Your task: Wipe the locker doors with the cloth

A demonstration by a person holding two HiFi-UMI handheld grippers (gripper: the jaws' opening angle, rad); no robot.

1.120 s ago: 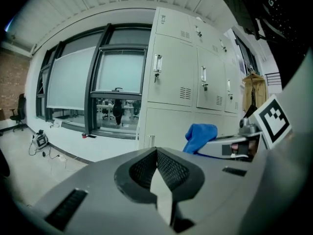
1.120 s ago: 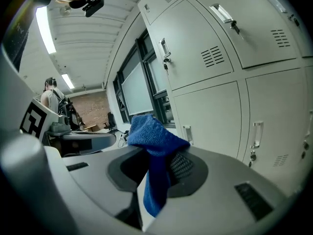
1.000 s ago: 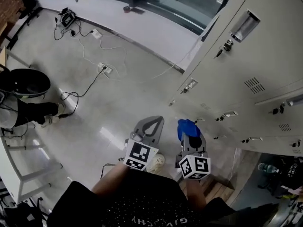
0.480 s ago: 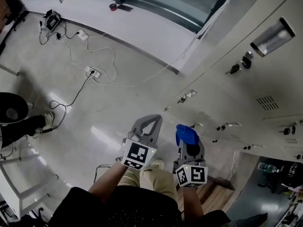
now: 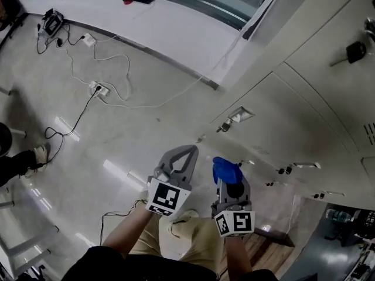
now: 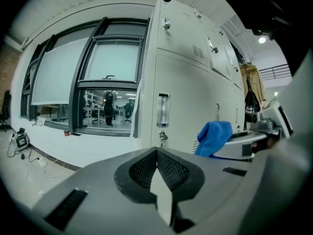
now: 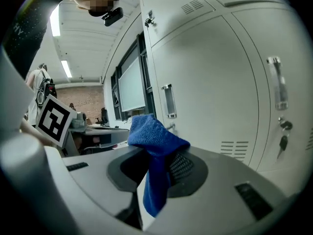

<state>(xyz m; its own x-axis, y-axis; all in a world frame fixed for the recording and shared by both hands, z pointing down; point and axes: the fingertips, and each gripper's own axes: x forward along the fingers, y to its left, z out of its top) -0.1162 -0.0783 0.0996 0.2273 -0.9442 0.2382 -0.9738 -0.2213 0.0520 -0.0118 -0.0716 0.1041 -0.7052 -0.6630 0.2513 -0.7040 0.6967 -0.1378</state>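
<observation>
While the person stands next to the lockers (image 5: 304, 110), the head view shows two tools side by side and near each other, one in each hand. Each tool carries one cube with square markers.

The left tool (image 5: 186, 152) has its two jaws pressed together, tip against tip, and nothing is between them. The left gripper view shows the same (image 6: 157, 155).

The right tool (image 5: 232, 186) is clamped on the one blue cloth (image 5: 225, 170). In the right gripper view, the cloth (image 7: 155, 137) is bunched up above the tips of this tool (image 7: 159, 173), and one flap hangs down between the two jaws. From the left tool, the cloth (image 6: 213, 136) sits just to the right of its tip.

The pale lockers (image 7: 215, 77) stand ahead of the right tool and to its right. The cloth is apart from them and touches no door. Ahead of this tool I count two tall doors, each with one upright handle: the nearer handle (image 7: 167, 101) is just beyond the cloth, and the second handle (image 7: 276, 89) is further right. One key (image 7: 282, 142) hangs below the second handle.

The shiny floor (image 5: 117, 151) lies to the left of the left tool, and white cables (image 5: 126, 69) run over it, well ahead of that tool.
</observation>
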